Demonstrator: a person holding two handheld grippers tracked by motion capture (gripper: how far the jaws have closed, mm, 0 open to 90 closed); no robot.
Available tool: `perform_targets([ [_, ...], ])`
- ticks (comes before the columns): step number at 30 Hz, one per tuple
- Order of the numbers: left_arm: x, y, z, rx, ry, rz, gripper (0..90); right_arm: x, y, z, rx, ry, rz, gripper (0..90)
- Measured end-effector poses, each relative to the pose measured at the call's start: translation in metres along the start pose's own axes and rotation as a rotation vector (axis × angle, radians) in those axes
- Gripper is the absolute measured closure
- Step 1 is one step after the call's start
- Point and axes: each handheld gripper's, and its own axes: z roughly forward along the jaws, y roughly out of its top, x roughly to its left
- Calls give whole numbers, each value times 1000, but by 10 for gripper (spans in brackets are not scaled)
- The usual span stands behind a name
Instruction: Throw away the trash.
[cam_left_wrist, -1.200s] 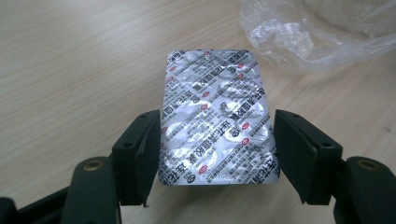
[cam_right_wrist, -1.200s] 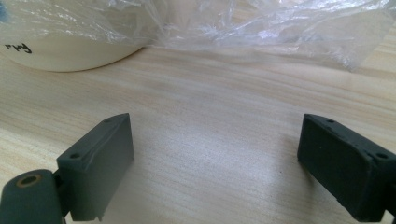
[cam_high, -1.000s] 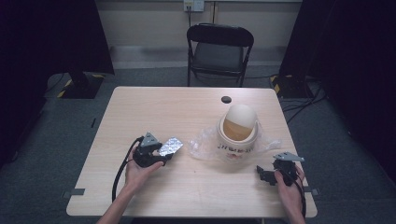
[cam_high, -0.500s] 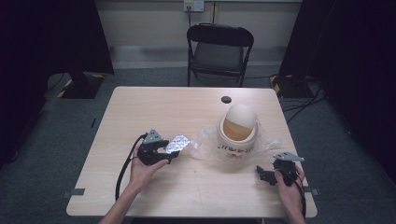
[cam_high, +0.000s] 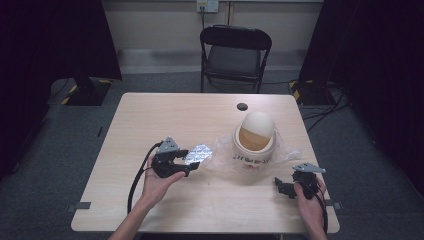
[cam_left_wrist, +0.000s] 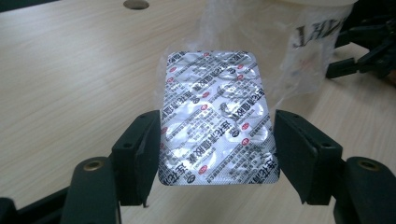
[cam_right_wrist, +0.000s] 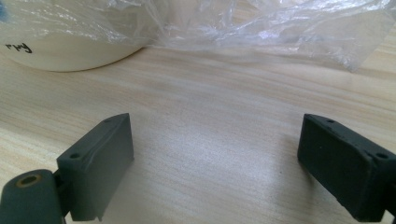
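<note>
A silver foil blister pack with red and black print is held off the table, and my left gripper is shut on its two long edges. From above, the left gripper and the blister pack hover left of a cream lidded jar. The jar stands on a crumpled clear plastic bag. My right gripper rests near the table's front right, below the jar. Its jaws stand wide open over bare wood, with the jar and the bag just beyond.
A small black round cap lies at the far middle of the wooden table. A black folding chair stands behind the table. The right gripper appears at the far right of the left gripper view.
My left gripper has lifted a little and moved right toward the jar and bag, carrying the blister pack. The right gripper has stayed put.
</note>
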Motion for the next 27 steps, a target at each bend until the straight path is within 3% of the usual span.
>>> perform_targets([
  [2,-4,4,-1,-3,-14,6,342,0,0,0,0,0,1,100],
  [3,-8,10,-1,-5,-15,32,342,0,0,0,0,2,-2,100],
  [8,-15,22,1,-38,-43,33,342,0,0,0,-1,1,-2,100],
  [11,-19,28,0,-38,-28,44,342,0,0,0,-2,0,-1,100],
  [20,-31,48,2,-66,-55,68,342,0,0,0,-1,1,-2,100],
  [27,-42,66,8,-72,-103,89,342,0,0,0,-1,1,-2,100],
])
